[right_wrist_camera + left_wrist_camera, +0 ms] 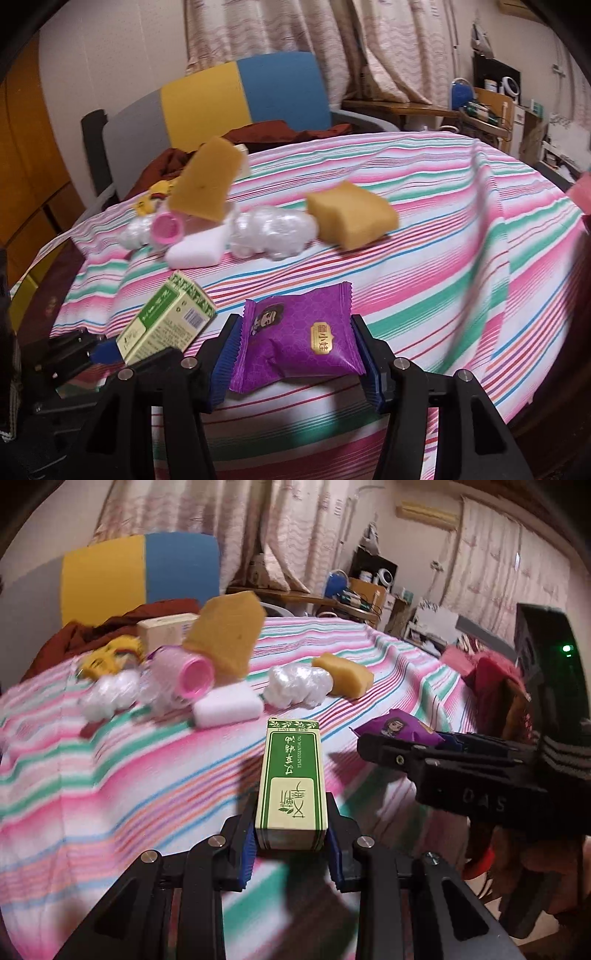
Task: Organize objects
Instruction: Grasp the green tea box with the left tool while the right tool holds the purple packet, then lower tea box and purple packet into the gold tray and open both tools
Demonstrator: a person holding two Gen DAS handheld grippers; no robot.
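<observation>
Above striped cloth (110, 775), one green essential-oil box (291, 786) is being clamped narrowly by the left gripper (291, 843); one purple snack packet (295, 339) is being pinched by the wider-set right gripper (295, 354). Ahead, two yellow sponges (351, 218) are lying.

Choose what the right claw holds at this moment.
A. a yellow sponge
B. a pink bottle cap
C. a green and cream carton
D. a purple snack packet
D: in the right wrist view the right claw is shut on the purple snack packet, its blue pads pressing both edges; the green carton sits in the left claw instead.
</observation>
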